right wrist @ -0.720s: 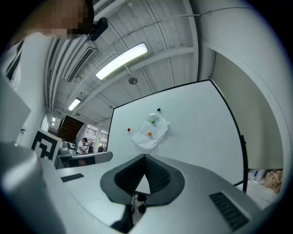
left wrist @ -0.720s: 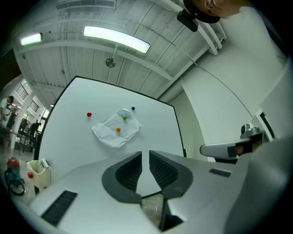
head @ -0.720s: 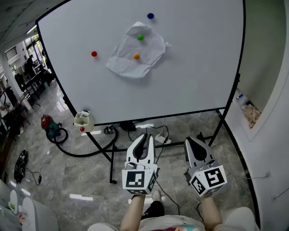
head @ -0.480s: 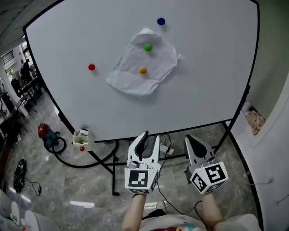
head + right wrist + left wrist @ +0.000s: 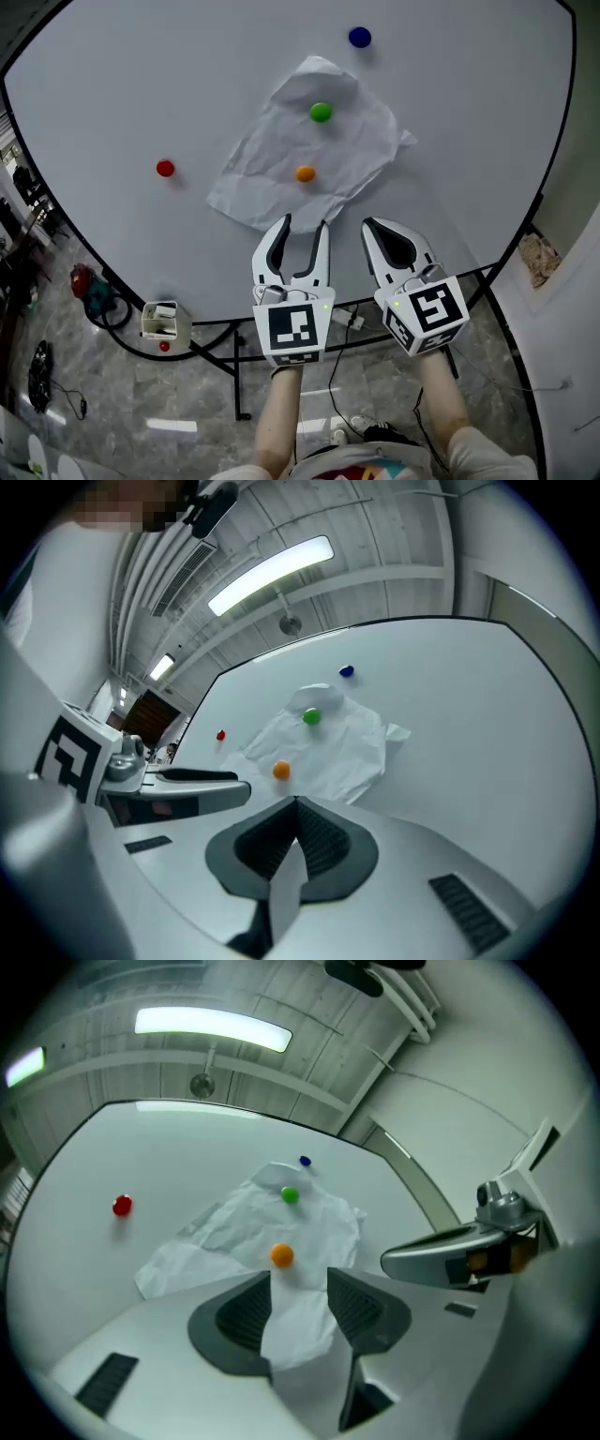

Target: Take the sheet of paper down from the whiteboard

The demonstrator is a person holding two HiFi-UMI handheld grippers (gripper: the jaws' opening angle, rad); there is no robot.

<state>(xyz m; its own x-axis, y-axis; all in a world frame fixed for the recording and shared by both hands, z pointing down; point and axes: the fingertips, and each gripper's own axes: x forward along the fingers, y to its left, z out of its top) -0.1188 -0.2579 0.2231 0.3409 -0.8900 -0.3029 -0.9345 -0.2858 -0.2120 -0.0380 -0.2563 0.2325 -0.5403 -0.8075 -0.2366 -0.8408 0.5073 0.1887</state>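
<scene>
A crumpled white sheet of paper (image 5: 281, 155) hangs on the whiteboard (image 5: 112, 94), pinned by a green magnet (image 5: 321, 112) and an orange magnet (image 5: 305, 173). My left gripper (image 5: 304, 225) is open just below the paper's lower edge, nothing between its fingers. In the left gripper view the paper (image 5: 225, 1232) and orange magnet (image 5: 281, 1255) show beyond the left gripper (image 5: 298, 1290). My right gripper (image 5: 367, 225) is shut and empty, beside the left one, under the paper's right part. In the right gripper view the right gripper (image 5: 295, 803) points at the paper (image 5: 337, 747).
A blue magnet (image 5: 359, 37) sits above the paper and a red magnet (image 5: 165, 169) to its left, both on bare board. A small white box (image 5: 159, 321) hangs at the board's lower left. A red machine (image 5: 89, 281), cables and the stand's legs are on the floor.
Both grippers have risen from in front of the floor to the board's lower part, just under the paper. The board and paper appear larger and closer.
</scene>
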